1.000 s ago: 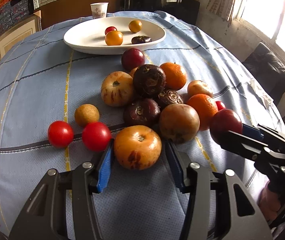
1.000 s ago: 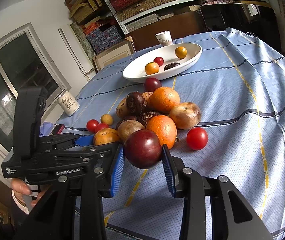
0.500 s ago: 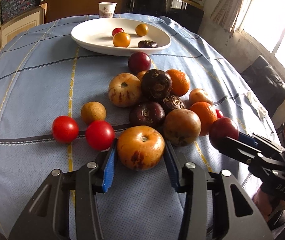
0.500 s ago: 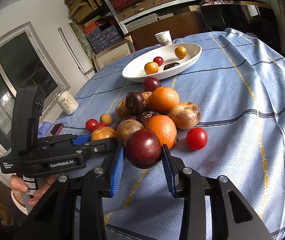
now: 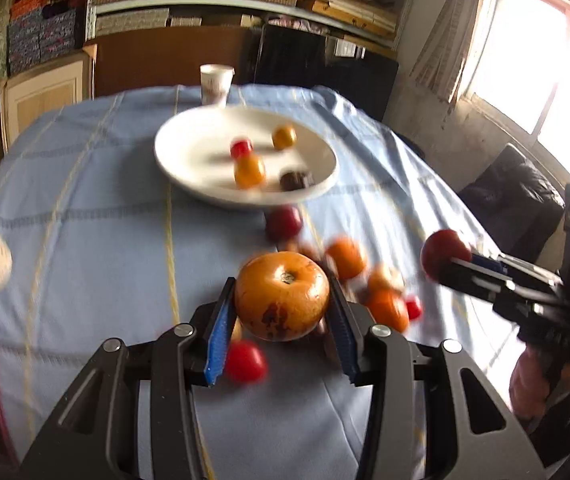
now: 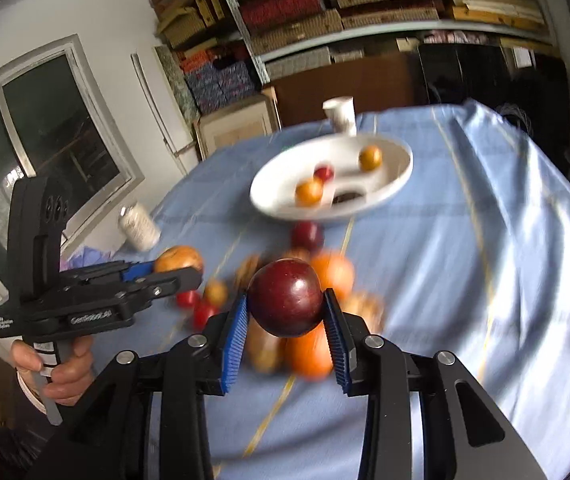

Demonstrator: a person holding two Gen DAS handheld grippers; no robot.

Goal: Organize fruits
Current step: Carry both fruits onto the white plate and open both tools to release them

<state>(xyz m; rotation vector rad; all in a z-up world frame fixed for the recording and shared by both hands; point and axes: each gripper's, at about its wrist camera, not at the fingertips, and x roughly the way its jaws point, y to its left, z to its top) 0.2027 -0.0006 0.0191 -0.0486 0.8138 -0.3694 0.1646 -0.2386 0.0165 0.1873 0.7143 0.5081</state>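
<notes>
The big round surface (image 5: pixel 85 208) has a blue cloth on it. The white plate (image 5: pixel 189 160) sits on the far side of it, and I will tell every place from that plate. Four small fruits already lie in the plate. A paper cup (image 5: pixel 216 84) stands just behind the plate. A pile of fruits (image 6: pixel 317 320) lies on the cloth on the near side of the plate.

The step in hand looks like carrying two fruits to the plate at once. The left gripper (image 5: pixel 281 320) has its jaws pressed on a big orange-yellow fruit (image 5: pixel 281 296), held up in the air on the near side of the plate. The right gripper (image 6: pixel 285 324) has its jaws pressed on a dark red plum (image 6: pixel 285 298), also up in the air, nearer than the plate.

Next, I think both fruits must go over the plate, come down low, and be let go softly, so they do not bump the small fruits or roll out.

The left gripper's side shows white letters. They look like "GenRobot.AI", but they are blurry.
</notes>
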